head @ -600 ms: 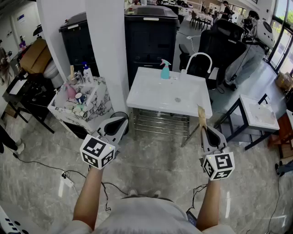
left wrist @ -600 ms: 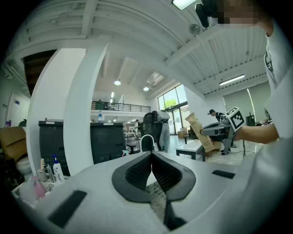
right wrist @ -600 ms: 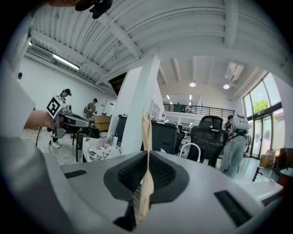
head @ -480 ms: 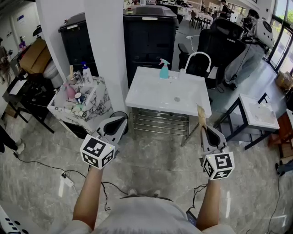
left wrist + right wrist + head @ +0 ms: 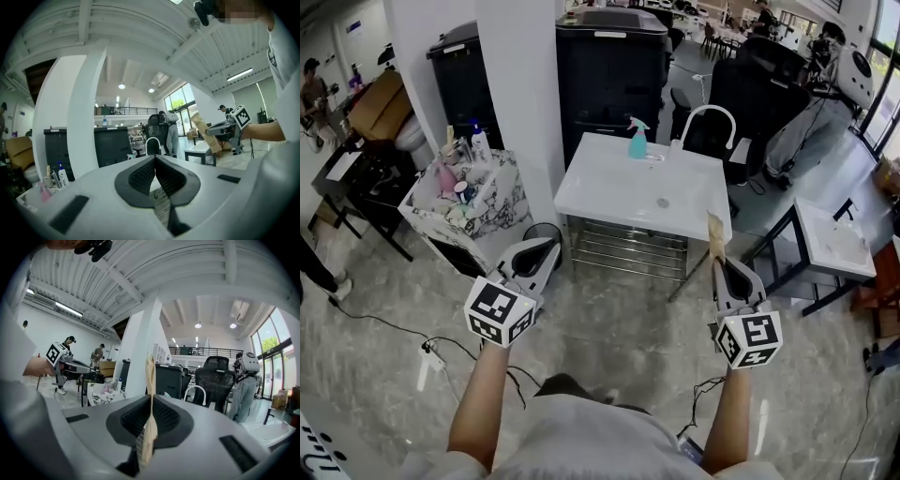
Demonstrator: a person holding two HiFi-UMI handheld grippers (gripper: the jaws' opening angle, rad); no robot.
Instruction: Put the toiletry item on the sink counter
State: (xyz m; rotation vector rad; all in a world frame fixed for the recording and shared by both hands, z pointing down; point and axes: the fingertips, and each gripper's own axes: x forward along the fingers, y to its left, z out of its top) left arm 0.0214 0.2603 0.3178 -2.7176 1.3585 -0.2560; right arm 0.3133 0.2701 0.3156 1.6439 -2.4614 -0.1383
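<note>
Both arms are out in front, level, over the grey floor. The right hand-held gripper is clenched on the packet, a thin tan item pinched edge-on between the pads. In the right gripper view the packet stands upright, its top sticking well above the jaw tips and its lower end hanging in the gap behind them. The left hand-held gripper is closed too, with nothing in it: its own view shows the pads meeting at the tip, nothing between them.

Ahead sits the white sink surface, with a curved white faucet at the back and a teal spray bottle beside it. The packet is not on that surface; from the head view it hangs in the air just in front of the near right corner. Off to the left, a marble-patterned box is crammed with bottles.
</note>
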